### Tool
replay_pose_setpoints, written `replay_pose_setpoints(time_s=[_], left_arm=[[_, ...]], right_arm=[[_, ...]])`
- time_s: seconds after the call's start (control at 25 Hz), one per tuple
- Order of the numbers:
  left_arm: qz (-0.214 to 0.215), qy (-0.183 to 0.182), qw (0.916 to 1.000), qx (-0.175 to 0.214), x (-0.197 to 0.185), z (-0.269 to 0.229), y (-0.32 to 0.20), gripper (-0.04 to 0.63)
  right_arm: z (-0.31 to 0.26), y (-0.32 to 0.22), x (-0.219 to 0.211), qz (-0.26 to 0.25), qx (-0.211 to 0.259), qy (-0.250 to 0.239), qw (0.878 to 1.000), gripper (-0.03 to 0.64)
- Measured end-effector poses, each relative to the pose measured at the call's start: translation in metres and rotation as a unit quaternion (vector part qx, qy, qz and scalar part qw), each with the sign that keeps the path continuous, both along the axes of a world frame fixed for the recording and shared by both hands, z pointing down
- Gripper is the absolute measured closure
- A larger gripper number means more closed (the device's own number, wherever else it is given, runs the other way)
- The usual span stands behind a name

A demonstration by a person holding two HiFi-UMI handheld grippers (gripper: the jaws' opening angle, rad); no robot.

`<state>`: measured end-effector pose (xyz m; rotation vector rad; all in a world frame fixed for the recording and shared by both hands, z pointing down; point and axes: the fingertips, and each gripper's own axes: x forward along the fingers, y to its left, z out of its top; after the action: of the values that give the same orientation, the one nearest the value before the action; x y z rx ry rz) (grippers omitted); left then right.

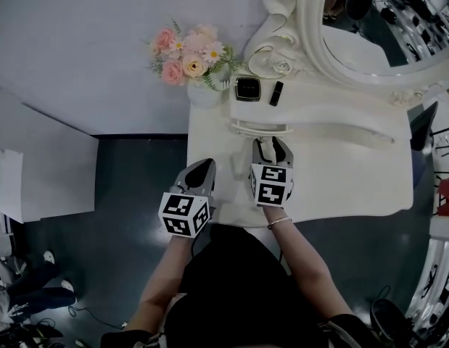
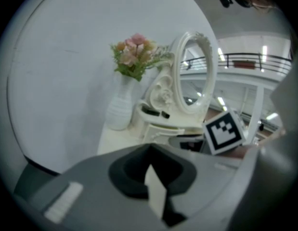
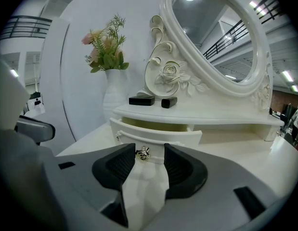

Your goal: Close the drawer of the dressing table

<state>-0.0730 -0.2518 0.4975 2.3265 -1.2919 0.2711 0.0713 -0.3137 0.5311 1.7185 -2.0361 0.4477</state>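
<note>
The white dressing table (image 1: 355, 172) has a small drawer (image 1: 260, 128) under its mirror shelf, pulled partly out. In the right gripper view the drawer front (image 3: 177, 137) shows a gap above it, and its metal knob (image 3: 142, 153) lies between the fingertips. My right gripper (image 1: 270, 143) (image 3: 149, 153) is open, its jaws on either side of the knob, with the knob near the left pad. My left gripper (image 1: 204, 167) (image 2: 149, 150) hangs shut and empty over the table's front left corner, away from the drawer.
A white vase of pink flowers (image 1: 189, 56) stands at the table's back left corner. A black compact (image 1: 247, 88) and a black tube (image 1: 276, 93) lie on the shelf above the drawer. The oval mirror (image 1: 369, 27) rises behind. Dark floor (image 1: 137, 172) lies left of the table.
</note>
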Motion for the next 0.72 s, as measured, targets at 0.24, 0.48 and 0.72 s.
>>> replay_pose_setpoints(time_s=[0.24,0.48,0.72], left_arm=[[-0.004,0.0,1.0,-0.001,-0.003,0.001,-0.001,0.589],[-0.006,0.001,1.0,-0.001,-0.005,0.001,0.001,0.589],[-0.007,0.002,1.0,0.001,-0.006,0.001,0.004,0.589]], right_arm=[[0.001,-0.006,0.0,-0.002,0.002,0.005,1.0,0.443],[0.001,-0.011,0.0,-0.005,0.006,0.001,1.0,0.443],[0.0,-0.017,0.003,-0.003,0.006,0.001,1.0,0.445]])
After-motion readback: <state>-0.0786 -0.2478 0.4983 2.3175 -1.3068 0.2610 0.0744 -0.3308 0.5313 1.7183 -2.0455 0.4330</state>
